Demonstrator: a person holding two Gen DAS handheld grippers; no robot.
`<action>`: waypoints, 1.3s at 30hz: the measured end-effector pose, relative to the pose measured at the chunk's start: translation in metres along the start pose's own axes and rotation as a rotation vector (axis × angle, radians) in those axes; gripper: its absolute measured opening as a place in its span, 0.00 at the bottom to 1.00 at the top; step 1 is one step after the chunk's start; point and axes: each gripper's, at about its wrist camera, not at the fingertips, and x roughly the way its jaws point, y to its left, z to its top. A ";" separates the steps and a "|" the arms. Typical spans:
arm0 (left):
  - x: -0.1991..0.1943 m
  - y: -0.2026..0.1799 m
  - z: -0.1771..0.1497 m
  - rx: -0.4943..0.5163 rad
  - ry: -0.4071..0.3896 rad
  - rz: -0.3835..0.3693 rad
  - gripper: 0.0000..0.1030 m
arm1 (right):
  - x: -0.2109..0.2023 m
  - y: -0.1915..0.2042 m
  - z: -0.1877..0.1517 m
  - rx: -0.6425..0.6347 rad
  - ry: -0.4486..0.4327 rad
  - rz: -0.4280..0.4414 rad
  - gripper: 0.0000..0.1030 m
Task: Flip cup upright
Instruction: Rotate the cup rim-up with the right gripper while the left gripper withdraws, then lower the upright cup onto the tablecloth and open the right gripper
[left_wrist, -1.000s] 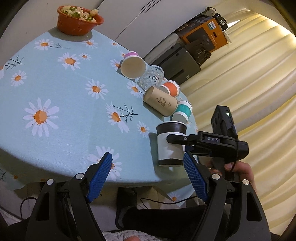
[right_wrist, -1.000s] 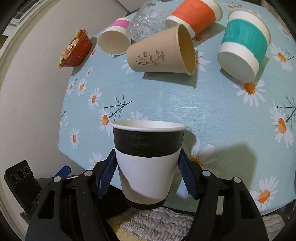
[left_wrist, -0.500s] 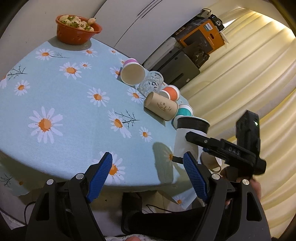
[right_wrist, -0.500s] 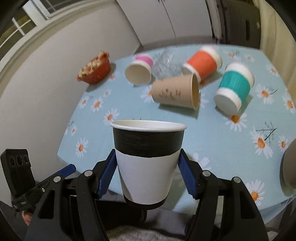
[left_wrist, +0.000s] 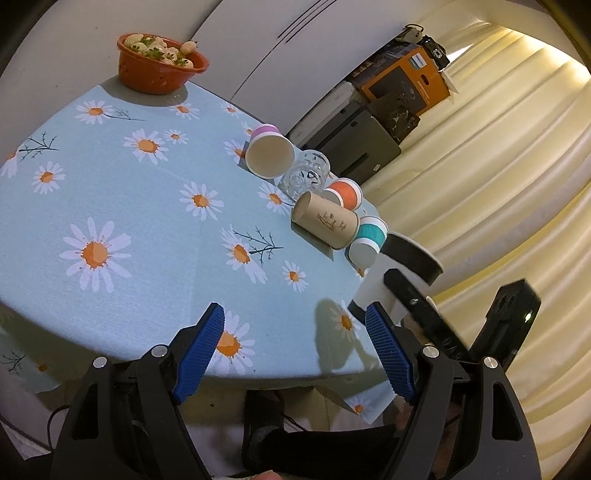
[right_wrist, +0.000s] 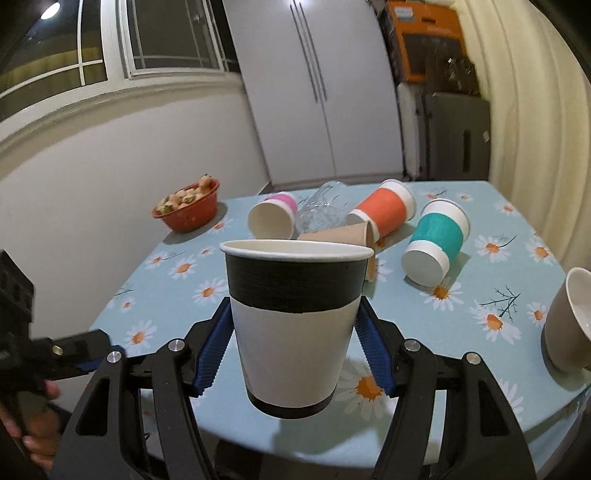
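Observation:
A black-and-white paper cup (right_wrist: 293, 325) is held upright, mouth up, between the blue pads of my right gripper (right_wrist: 295, 354), lifted above the table's near edge. In the left wrist view the same cup (left_wrist: 400, 273) shows at the right, held by the right gripper (left_wrist: 417, 306) beyond the table edge. My left gripper (left_wrist: 295, 347) is open and empty, over the near table edge, left of the cup.
Several cups lie on their sides on the daisy tablecloth (right_wrist: 498, 295): pink (right_wrist: 271, 219), orange (right_wrist: 384, 210), tan (right_wrist: 340, 236), teal (right_wrist: 436, 243), plus a glass (right_wrist: 321, 210). An orange bowl of food (right_wrist: 186, 206) stands at the back left. A beige cup (right_wrist: 569, 321) stands at the right edge.
My right gripper has lifted the black-and-white cup off the table and drawn it back and to the right, past the edge. The left gripper stayed open.

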 end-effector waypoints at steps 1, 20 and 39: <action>0.000 0.000 0.000 0.000 -0.001 0.001 0.75 | 0.003 0.003 -0.005 -0.015 -0.020 -0.018 0.64; 0.000 0.003 0.000 0.003 -0.023 0.029 0.75 | 0.031 0.007 -0.046 -0.111 -0.205 -0.140 0.64; 0.002 0.003 -0.001 0.014 -0.021 0.055 0.75 | 0.038 0.011 -0.058 -0.148 -0.162 -0.146 0.65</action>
